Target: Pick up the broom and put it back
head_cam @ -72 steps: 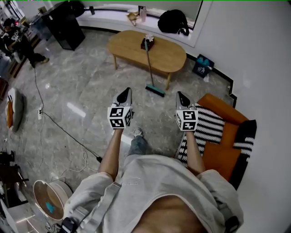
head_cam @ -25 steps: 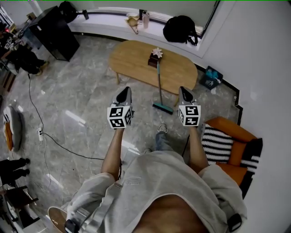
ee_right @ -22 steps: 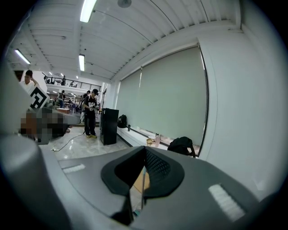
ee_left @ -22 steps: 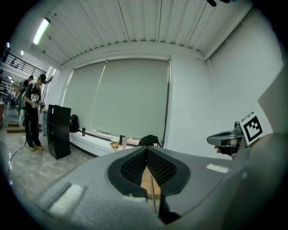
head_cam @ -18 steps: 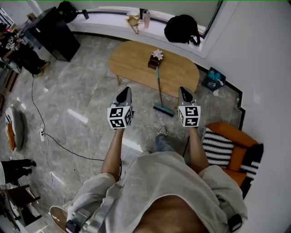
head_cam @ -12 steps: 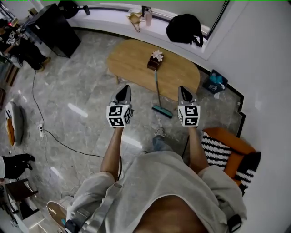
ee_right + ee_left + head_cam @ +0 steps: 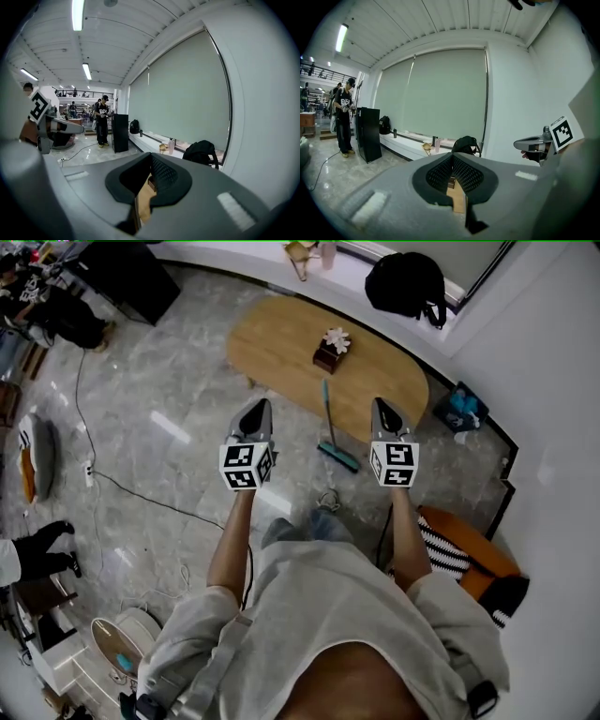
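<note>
Nothing is done yet: the broom (image 7: 327, 420) leans untouched against the bench (image 7: 277, 338), head on the floor (image 7: 178, 381), with the left hand-held gripper (image 7: 255, 411) and right hand-held gripper (image 7: 384, 409), the 2 clenched empty, short of it.

A bystander (image 7: 42, 554) is cut off by the left edge. The wearer's arm (image 7: 405, 540) half hides the orange seat (image 7: 478, 563).
</note>
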Tool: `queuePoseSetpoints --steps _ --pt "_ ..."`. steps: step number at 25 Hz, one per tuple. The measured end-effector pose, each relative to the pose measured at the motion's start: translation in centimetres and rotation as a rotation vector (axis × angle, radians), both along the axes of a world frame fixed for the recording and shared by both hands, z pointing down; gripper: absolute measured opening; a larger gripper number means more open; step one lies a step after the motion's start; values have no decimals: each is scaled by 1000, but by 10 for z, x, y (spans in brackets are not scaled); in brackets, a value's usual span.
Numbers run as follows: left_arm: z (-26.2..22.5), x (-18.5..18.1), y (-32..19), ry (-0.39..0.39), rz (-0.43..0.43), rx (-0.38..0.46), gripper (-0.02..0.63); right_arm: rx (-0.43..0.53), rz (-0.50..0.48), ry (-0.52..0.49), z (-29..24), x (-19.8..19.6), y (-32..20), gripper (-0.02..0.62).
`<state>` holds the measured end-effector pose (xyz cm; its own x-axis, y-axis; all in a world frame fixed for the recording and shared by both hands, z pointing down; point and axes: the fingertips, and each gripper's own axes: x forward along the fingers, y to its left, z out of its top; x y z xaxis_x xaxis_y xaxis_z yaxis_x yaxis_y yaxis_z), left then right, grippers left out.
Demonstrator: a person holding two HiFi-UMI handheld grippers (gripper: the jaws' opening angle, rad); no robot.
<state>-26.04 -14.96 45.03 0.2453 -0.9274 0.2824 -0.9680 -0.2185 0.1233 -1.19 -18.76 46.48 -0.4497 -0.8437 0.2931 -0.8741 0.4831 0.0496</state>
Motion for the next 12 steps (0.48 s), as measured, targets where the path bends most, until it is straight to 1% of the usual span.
queuePoseSetpoints --steps 5,12 --pt "17 -1 -13 -8 5 -31 2 -15 -8 -11 14 -7 -13 2" --pt "41 -7 -32 2 31 -53 2 -52 2 9 39 -16 -20 2"
